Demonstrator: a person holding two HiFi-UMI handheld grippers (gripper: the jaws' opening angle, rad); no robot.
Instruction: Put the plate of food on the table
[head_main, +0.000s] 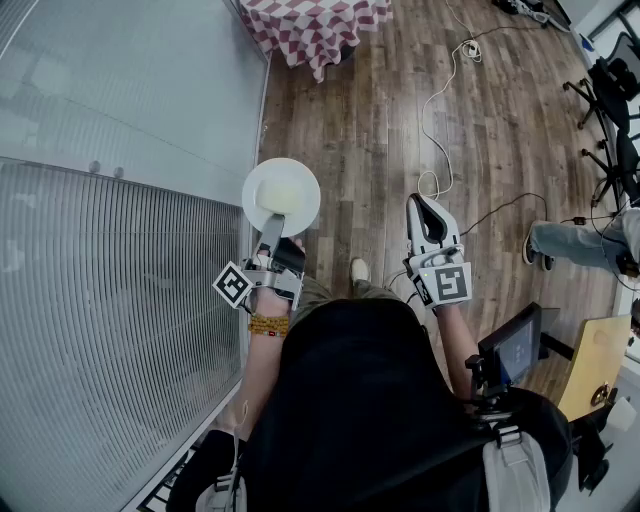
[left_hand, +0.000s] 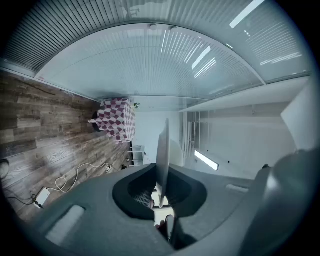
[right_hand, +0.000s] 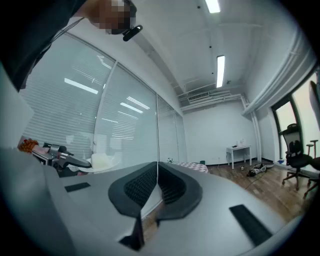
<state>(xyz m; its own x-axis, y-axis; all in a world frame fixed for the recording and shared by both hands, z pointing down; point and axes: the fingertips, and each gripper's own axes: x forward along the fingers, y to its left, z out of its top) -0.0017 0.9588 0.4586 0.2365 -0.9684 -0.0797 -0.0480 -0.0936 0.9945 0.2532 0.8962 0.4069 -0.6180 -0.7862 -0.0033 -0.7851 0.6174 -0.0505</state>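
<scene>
A white plate (head_main: 281, 195) with a pale mound of food is held level over the wooden floor, close to a glass wall. My left gripper (head_main: 272, 228) is shut on its near rim. In the left gripper view the plate (left_hand: 163, 150) shows edge-on, clamped between the dark pads. My right gripper (head_main: 429, 208) hangs at the right, shut and with nothing in it; its pads (right_hand: 172, 187) meet in the right gripper view, where the plate (right_hand: 103, 161) shows at the left. The table with a red-and-white chequered cloth (head_main: 315, 25) stands far ahead.
A glass wall with blinds (head_main: 110, 250) runs along the left. White cables (head_main: 440, 100) lie on the wooden floor ahead. Office chairs (head_main: 610, 110) and a seated person's leg (head_main: 570, 240) are at the right. A small white table (right_hand: 239, 150) stands at the far wall.
</scene>
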